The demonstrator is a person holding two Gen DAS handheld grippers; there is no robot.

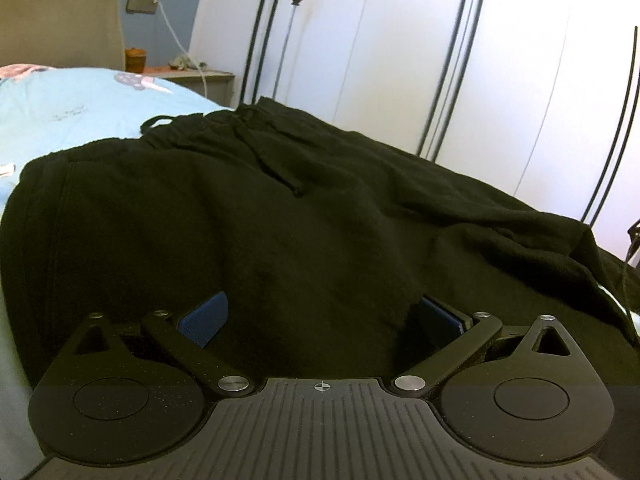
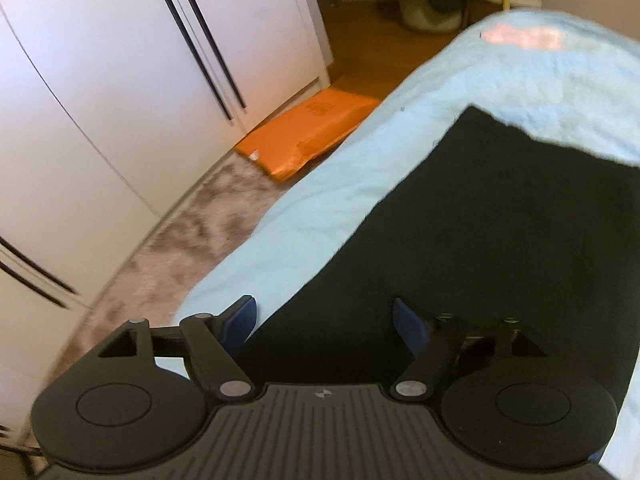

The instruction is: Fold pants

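Note:
Black pants [image 1: 304,208] lie on a light blue bed sheet [image 1: 80,108], the waistband with its drawstring at the far end in the left wrist view. My left gripper [image 1: 320,312] is open, its blue pads spread wide just over the black cloth. In the right wrist view a flat pant leg [image 2: 500,232] runs away over the sheet [image 2: 400,152] to a hem at the far end. My right gripper [image 2: 324,320] is open over the leg's left edge, with cloth between the pads; whether they touch it I cannot tell.
White wardrobe doors [image 1: 400,40] stand close beside the bed. A bedside table [image 1: 192,76] with a jar and a cable is at the far left. An orange package [image 2: 308,132] and a grey rug [image 2: 188,240] lie on the floor beside the bed.

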